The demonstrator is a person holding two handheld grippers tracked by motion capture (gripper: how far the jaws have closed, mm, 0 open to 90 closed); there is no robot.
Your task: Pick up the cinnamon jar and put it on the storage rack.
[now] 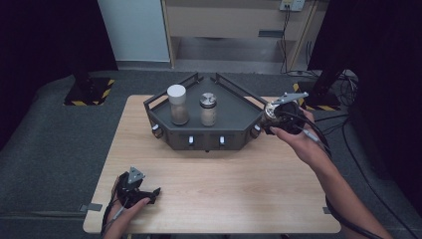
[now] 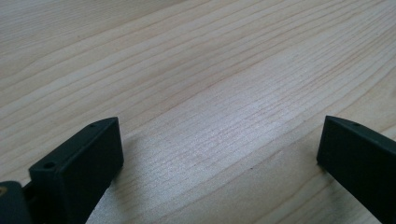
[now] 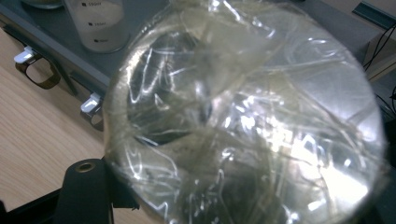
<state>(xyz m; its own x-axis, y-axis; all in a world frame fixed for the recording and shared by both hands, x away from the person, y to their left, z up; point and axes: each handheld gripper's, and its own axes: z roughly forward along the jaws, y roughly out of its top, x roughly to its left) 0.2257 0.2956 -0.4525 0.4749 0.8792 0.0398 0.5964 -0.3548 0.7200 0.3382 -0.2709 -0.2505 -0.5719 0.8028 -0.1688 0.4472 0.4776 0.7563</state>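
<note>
Right gripper [image 1: 272,119] clamps a clear jar [image 3: 243,116] at the tray's [image 1: 234,99] right edge; left gripper [image 1: 144,194], lower left, gapes empty. Slick glass could slip and clip that rim.

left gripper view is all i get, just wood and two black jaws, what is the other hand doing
Observer: The right gripper is shut on a clear jar, held at the right end of the dark tray.
Operator: anything on that tray already
Observer: Two jars stand on it side by side: one with a white lid, one with a silver lid.
Operator: where am i compared to that
Observer: Your left gripper sits open at the table's near left corner, apart from the tray.
</note>
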